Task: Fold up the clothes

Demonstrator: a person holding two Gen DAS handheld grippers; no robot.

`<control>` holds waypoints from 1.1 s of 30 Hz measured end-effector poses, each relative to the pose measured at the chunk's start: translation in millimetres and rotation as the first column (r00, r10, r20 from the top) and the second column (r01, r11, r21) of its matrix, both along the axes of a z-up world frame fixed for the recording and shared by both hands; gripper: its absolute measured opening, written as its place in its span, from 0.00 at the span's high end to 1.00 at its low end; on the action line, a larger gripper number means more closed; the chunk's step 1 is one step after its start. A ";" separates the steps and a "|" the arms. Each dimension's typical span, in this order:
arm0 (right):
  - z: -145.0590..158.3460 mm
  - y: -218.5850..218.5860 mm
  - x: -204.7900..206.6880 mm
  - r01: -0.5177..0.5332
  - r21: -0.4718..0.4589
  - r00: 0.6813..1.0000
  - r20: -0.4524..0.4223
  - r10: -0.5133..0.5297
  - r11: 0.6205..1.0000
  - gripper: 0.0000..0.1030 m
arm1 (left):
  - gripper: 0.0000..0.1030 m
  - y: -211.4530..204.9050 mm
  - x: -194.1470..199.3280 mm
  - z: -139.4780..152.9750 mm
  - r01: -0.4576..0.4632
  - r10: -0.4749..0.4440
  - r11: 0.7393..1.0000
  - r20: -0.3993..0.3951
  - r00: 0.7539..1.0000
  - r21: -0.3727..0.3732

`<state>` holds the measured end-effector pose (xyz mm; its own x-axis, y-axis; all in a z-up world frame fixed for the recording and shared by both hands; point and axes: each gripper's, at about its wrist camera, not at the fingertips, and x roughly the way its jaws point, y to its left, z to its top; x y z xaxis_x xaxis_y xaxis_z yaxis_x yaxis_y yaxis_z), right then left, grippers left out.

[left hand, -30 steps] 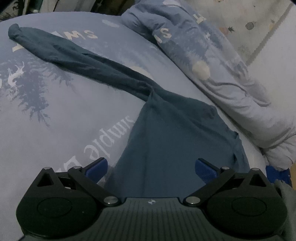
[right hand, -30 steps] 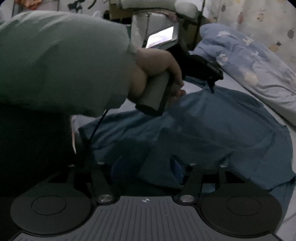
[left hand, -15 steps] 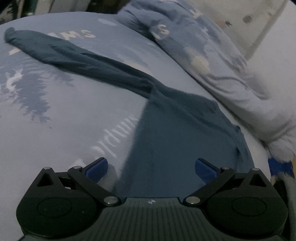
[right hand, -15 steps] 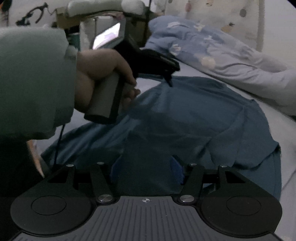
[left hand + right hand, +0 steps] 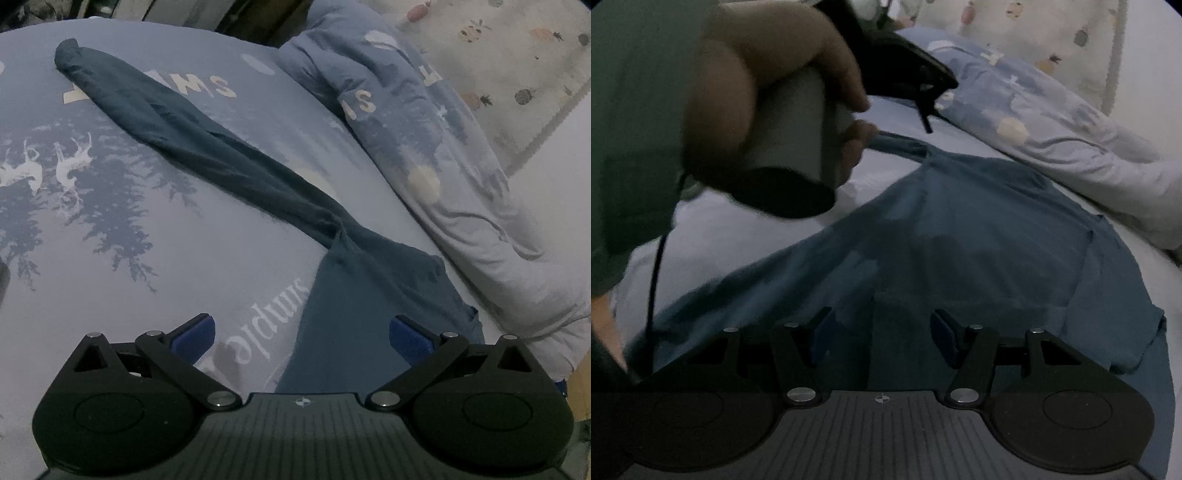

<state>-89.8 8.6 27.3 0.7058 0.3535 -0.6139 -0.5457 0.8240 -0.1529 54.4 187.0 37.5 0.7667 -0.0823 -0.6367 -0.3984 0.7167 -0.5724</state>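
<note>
Both tongs spread, nothing pinched. Our right gripper (image 5: 879, 338) hangs over the near hem of the blue shirt (image 5: 979, 240); our left gripper (image 5: 301, 332) straddles the shirt's left edge. Shirt lies flat on the printed bedsheet (image 5: 110, 221). Beyond it, the sleeve (image 5: 192, 136) runs twisted up-left from the shirt. Past the shirt's right side, a rumpled duvet (image 5: 443, 155).

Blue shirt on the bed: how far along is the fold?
Barely started. Done: the long-sleeved blue shirt is spread on the bed sheet, with one sleeve stretched out. In hand: nothing; left gripper and right gripper are both open over the fabric. Left: sleeves and body, no fold visible.
</note>
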 end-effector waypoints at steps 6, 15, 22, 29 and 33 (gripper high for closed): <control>-2.7 -3.0 15.6 0.036 0.054 0.998 -0.054 -0.033 0.998 0.60 | 0.00 1.9 2.2 0.5 0.015 -0.015 1.000 -0.007 1.000 -0.004; 11.3 -27.2 16.9 0.094 0.188 0.987 -0.145 -0.067 0.978 0.89 | 0.00 2.3 2.6 -0.6 0.018 -0.018 1.000 -0.010 1.000 -0.005; 72.7 -97.1 33.2 0.198 0.392 0.978 -0.148 -0.151 0.899 0.94 | 0.00 -3.3 3.8 0.6 0.034 -0.034 0.999 -0.004 0.999 0.013; 148.4 -207.8 67.6 0.314 0.479 0.940 -0.039 -0.338 0.820 0.95 | 0.00 -6.9 4.3 0.7 0.047 -0.047 0.998 -0.003 0.999 0.033; 187.0 -266.4 87.2 0.366 0.488 0.896 0.044 -0.441 0.792 0.96 | 0.00 -11.6 6.6 0.3 0.060 -0.059 0.998 -0.007 0.998 0.036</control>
